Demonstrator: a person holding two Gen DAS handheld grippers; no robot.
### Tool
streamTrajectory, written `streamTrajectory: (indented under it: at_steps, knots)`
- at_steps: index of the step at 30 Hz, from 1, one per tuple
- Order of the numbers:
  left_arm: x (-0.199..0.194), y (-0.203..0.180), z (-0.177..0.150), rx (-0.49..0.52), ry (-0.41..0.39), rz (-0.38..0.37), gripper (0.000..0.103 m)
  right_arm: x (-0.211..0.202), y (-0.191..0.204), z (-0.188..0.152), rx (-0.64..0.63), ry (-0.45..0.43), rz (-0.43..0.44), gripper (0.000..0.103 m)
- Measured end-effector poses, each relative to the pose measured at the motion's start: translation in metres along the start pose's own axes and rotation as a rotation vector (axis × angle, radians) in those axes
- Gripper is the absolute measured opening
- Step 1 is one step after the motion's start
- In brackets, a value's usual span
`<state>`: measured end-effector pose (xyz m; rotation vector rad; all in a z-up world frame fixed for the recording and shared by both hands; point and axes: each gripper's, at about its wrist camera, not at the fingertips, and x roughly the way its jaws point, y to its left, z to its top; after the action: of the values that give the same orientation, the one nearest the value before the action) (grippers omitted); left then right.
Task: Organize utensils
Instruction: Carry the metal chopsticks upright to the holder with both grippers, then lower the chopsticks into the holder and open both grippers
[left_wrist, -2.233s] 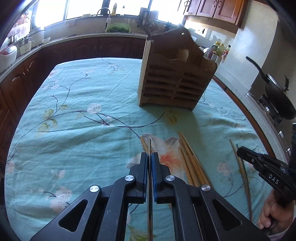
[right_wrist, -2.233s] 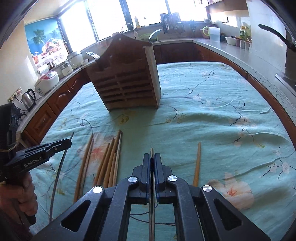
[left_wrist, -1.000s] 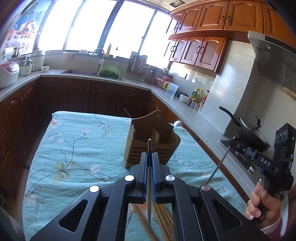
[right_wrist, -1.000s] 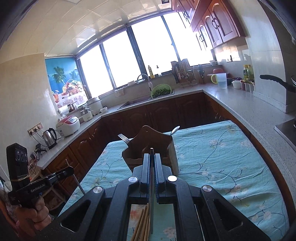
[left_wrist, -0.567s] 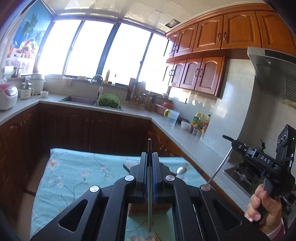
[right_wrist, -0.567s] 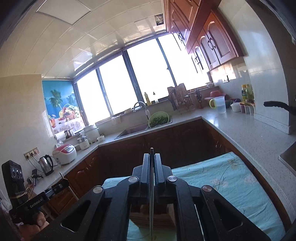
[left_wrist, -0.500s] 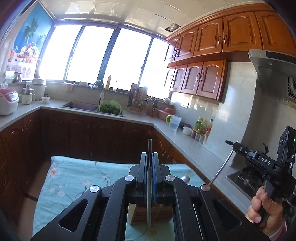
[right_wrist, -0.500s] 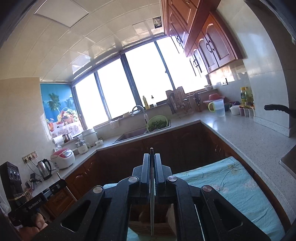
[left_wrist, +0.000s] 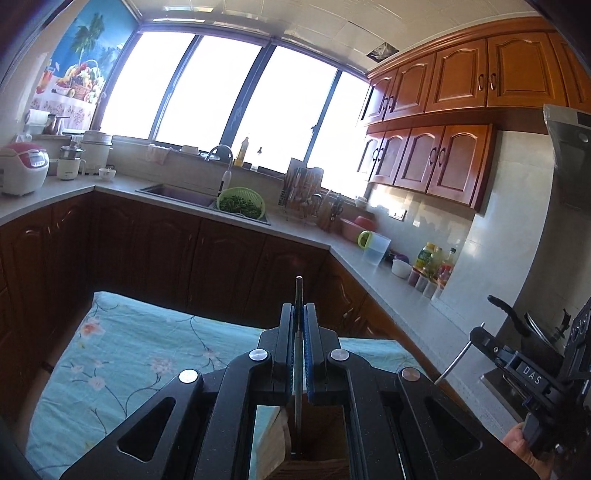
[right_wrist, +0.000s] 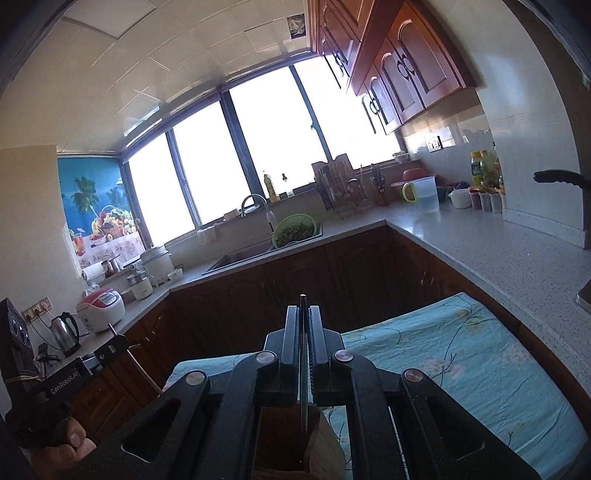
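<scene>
Left black two-finger gripper (left_wrist: 297, 354) clamped on a thin grey metal chopstick (left_wrist: 297, 369), held upright with its lower end dipping into the brown wooden slatted utensil holder (left_wrist: 317, 439) directly below. Right black two-finger gripper (right_wrist: 303, 354) likewise pinched shut on a second slim metal chopstick (right_wrist: 303, 369), tip down inside the same holder (right_wrist: 288, 443), glimpsed between the gripper arms. Holder standing on the turquoise floral tablecloth (left_wrist: 140, 354); compartment dividers hidden, so exact slot unclear.

Probably the insertion step, both sticks part-way in. Best done by keeping each stick plumb, lowering slowly until the tip meets the holder's floor, then easing the jaws apart only once the stick leans on a wall. Worth avoiding: sideways drag against the rim, which could tip the holder, and releasing too high, letting a stick bounce out. Also worth minding the two grippers, close side by side
</scene>
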<state>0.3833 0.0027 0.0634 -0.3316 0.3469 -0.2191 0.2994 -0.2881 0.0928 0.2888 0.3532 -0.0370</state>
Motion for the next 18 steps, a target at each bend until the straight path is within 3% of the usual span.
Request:
streamTrajectory:
  at_steps: [9,18]
  knots:
    - [0.025,0.005,-0.02,0.018,0.053,0.004,0.004,0.019,-0.011,-0.025,0.023,0.072,-0.014,0.005]
    - [0.019,0.002,-0.006,0.043,0.056,0.015,0.004,0.021,-0.013,-0.023,0.034,0.089,-0.023,0.005]
